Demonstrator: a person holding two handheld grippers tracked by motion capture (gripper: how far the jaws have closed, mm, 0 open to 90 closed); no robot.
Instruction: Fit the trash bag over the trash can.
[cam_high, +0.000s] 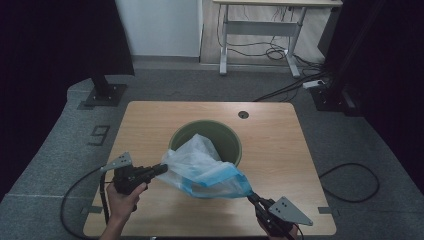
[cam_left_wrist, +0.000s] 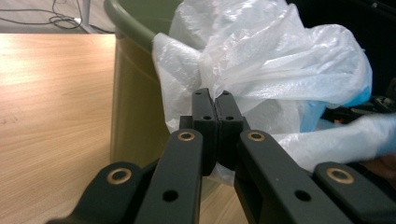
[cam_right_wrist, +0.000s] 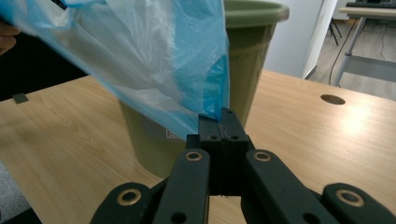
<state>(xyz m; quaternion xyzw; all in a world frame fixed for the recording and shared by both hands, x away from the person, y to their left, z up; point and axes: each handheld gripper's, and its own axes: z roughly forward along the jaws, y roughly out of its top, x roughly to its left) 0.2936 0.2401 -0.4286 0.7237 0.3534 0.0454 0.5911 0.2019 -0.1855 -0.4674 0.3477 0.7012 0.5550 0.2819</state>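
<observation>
At the near edge of the wooden table (cam_high: 150, 120), I hold two grippers on one plastic bin liner (cam_high: 202, 167), stretched between them just in front of the olive-green waste bin (cam_high: 231, 145). My right gripper (cam_high: 251, 197), nearest the table's front edge, has its jaws pressed together on the liner's blue-tinted corner; in the right gripper view that corner (cam_right_wrist: 205, 100) runs down into the shut right gripper (cam_right_wrist: 220, 122), with the bin (cam_right_wrist: 252, 51) standing just behind. My left gripper (cam_high: 163, 168), a little farther in, pinches the opposite, whiter edge, and the left gripper view shows its jaws shut on a fold of the crumpled film (cam_left_wrist: 261, 60) at the left gripper (cam_left_wrist: 214, 97), close against the bin's wall (cam_left_wrist: 135, 98). The liner hangs between the two pinches, its upper part bulging over the bin's near rim, not yet inside or spread over it. I judge this the step of bringing the liner to the bin to line it. The next move calls for drawing the two pinches apart to open the mouth, then carrying it over the rim without tearing the film or nudging the bin. Beyond stands a desk (cam_high: 280, 5) with cables.
</observation>
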